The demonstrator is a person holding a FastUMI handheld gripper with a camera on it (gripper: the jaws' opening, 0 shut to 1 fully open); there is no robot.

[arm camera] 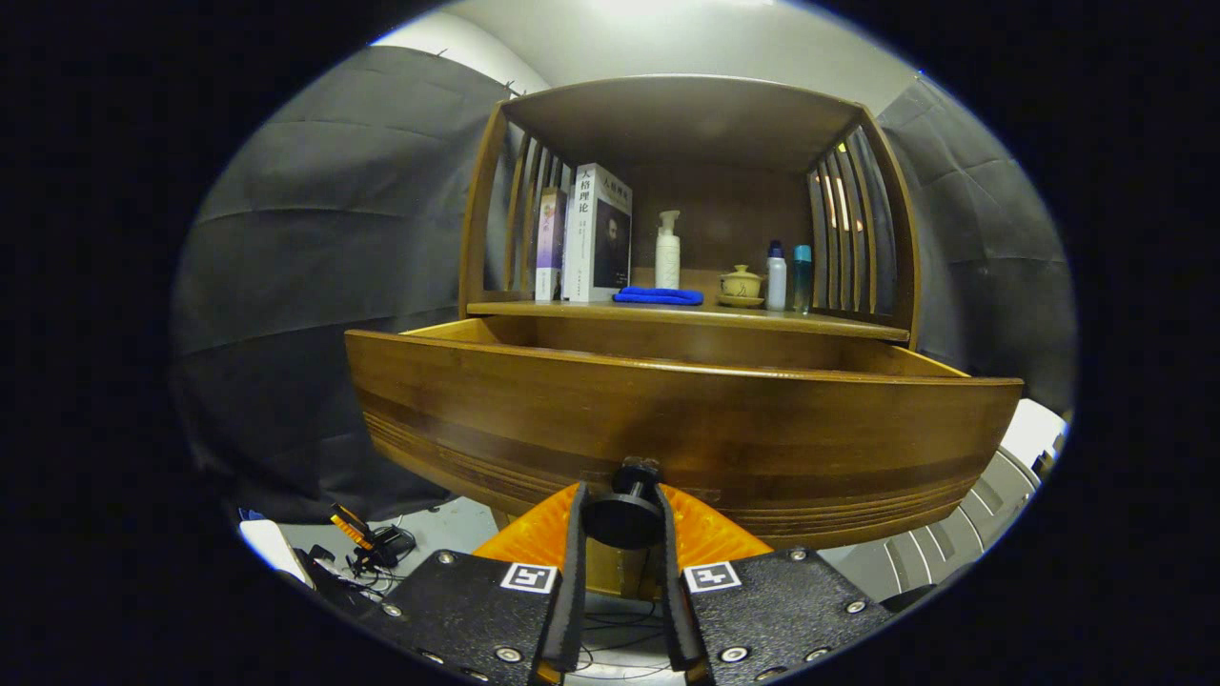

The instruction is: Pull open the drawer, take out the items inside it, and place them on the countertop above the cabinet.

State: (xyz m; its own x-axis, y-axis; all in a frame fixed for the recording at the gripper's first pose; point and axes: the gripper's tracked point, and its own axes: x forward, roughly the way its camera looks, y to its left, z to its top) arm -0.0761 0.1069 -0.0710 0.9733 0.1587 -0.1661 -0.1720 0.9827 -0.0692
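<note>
I have the gripper (621,519) clamped on the round dark knob (624,514) at the centre of the wooden drawer front (667,443), both fingers pressing its sides. The drawer (496,332) stands partly pulled out just ahead of me, under the countertop (858,329). Its inside is hidden by the tall front panel, so I cannot tell what it holds. I judge the drawer stiff and fairly heavy, the knob small, smooth and the only good hold. On the countertop stand two books (596,233), a pump bottle (667,252), a blue cloth (658,296), a lidded cup (741,284) and two small bottles (789,276).
</note>
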